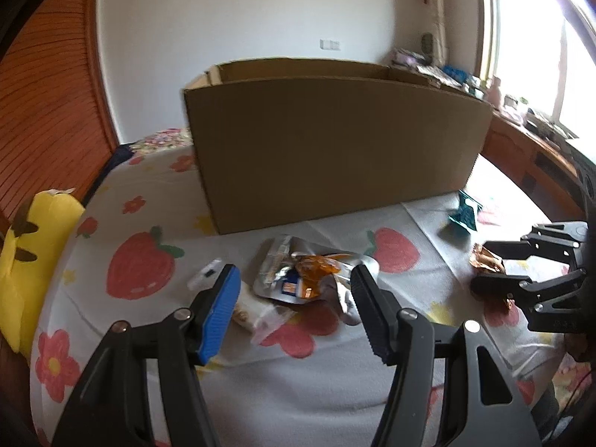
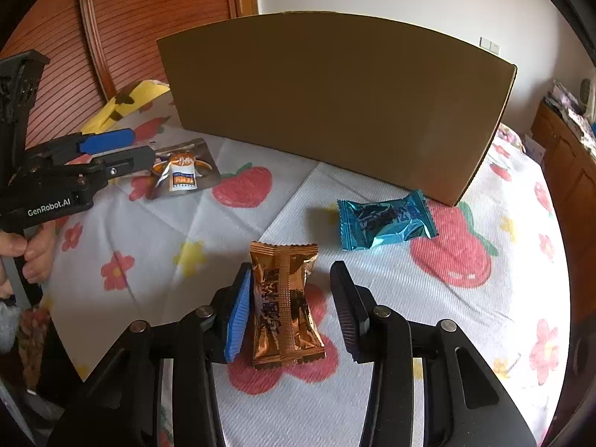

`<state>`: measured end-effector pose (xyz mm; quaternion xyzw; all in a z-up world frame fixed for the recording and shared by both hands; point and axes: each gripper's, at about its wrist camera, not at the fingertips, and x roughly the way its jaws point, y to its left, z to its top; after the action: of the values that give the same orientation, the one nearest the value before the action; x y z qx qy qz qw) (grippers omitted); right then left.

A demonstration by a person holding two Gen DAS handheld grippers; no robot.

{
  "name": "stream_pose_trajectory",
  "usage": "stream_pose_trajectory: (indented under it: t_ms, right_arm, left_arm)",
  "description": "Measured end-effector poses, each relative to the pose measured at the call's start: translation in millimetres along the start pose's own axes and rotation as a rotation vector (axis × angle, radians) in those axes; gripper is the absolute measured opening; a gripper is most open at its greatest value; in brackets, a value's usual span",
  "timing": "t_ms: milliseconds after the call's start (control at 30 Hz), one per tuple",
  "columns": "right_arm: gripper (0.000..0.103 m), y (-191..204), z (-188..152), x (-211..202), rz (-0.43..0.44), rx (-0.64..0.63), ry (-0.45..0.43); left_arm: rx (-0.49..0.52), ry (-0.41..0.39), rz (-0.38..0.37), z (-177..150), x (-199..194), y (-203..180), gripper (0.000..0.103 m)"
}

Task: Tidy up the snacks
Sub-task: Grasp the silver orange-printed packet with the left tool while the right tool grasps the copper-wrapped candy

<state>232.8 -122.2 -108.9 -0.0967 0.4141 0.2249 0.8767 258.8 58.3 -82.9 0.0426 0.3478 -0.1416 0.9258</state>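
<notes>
Closing right gripper around orange snack packet | jaws spread, blue pad touching (black one apart) | next: pinch, lift to cardboard box at 12 o'clock | left gripper spread over silver pouch

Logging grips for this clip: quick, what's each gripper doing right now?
Left gripper: open, jaws either side of the silver pouch, not pressing it.
Right gripper: open around the orange packet; blue pad touches it, the other is clear.

Yellow plush toy at the edge of a cloth with strawberries and flowers. Wooden slat door behind. Bright window above a cluttered wooden desk.
</notes>
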Motion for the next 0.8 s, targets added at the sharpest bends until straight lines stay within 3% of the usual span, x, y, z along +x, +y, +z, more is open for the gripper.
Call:
stream_pose_trajectory:
  t_ms: [167,500,800]
  right_arm:
    - [0.042,2,-2,0,-0.01,-0.009,-0.003]
    - [0.043,-6,-2,-1,0.029,0.021,-0.011]
    - [0.044,-14,-3,-4,0.057,0.038,-0.015]
  left_arm:
    - [0.026,0.055,-0.049,11,12,-3,0.067]
    - [0.106,0.153,-0.064,27,37,-9,0.07]
    - [0.122,0.179,-0.068,27,48,-13,0.071]
